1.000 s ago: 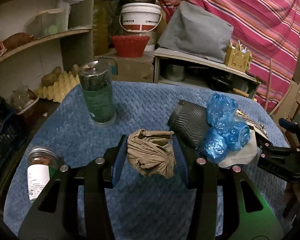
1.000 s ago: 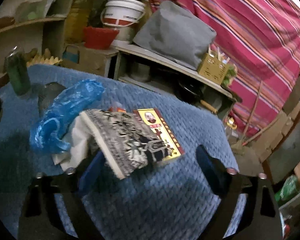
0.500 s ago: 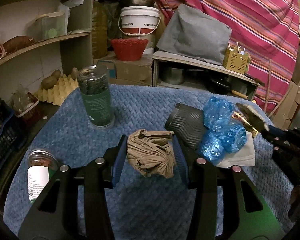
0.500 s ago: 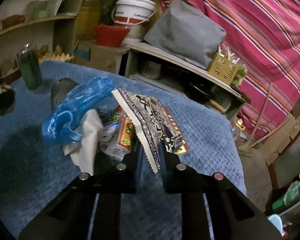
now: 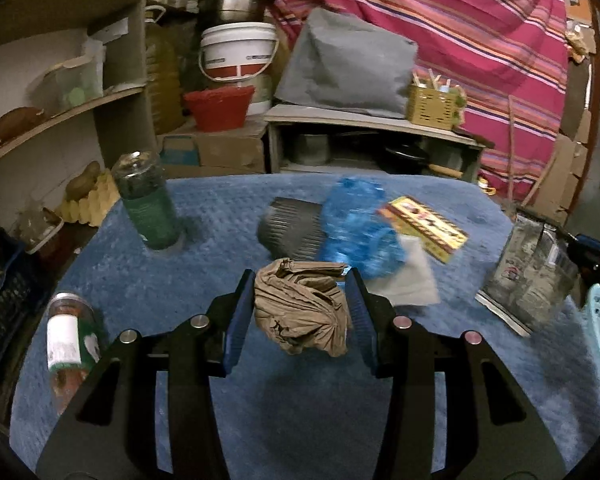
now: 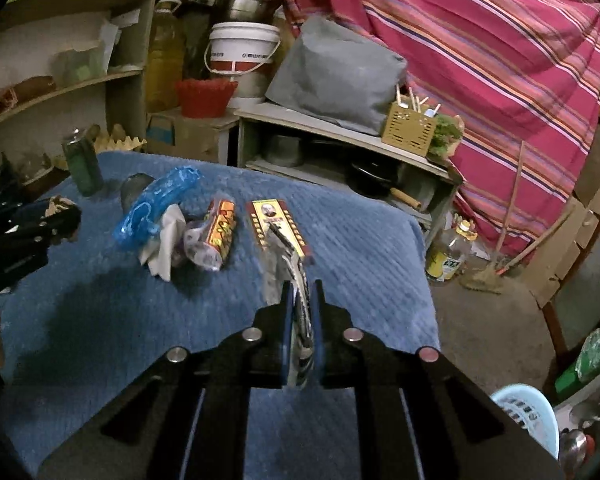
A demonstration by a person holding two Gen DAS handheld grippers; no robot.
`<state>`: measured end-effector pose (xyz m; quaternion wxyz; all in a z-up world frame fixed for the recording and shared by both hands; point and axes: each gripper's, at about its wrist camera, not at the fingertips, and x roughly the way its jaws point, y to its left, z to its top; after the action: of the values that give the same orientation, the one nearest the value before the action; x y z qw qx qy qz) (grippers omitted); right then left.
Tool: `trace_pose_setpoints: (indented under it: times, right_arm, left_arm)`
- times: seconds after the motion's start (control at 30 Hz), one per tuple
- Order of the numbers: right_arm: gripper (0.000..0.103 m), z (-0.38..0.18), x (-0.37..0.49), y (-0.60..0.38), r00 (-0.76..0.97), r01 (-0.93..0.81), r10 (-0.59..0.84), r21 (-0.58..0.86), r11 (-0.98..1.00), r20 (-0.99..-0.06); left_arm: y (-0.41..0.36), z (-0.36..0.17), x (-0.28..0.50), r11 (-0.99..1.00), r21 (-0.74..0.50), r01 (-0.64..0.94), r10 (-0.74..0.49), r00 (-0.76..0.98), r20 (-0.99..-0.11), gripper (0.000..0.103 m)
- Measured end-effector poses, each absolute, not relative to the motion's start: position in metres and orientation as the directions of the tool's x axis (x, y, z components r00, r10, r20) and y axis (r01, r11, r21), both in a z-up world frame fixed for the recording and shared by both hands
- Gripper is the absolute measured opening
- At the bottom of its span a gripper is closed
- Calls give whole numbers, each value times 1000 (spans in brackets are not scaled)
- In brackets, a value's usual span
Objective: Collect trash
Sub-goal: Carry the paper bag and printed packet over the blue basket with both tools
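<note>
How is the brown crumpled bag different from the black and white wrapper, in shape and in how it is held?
The brown bag is a crumpled ball; the black and white wrapper is flat and thin. The left gripper holds the bag with its jaws wide apart; the right gripper has its jaws closing almost together on the wrapper's edge. Both are held above the blue cloth.

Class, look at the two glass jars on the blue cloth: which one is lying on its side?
The white-labelled jar at the cloth's near left edge lies on its side; the dark green jar farther back stands upright.

bare blue cloth near, trash pile mid-table, green jar far left
</note>
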<state>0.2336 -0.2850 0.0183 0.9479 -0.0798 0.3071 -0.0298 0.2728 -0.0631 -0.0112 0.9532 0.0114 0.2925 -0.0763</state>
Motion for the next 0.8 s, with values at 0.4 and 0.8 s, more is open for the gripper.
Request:
trace_pose_setpoints:
  times: [0.4,0.8]
  right_arm:
    - [9,33,180,-325,833,39,-103,-128,991,-543]
    - [9,52,109,-431,829,240,-254,-93,966,-498]
  left_arm:
    - [-93,7,235,983,-24,183,-165,814,-556,45]
    - [-202,17,212,936,-60,348,-321,770,-551,45]
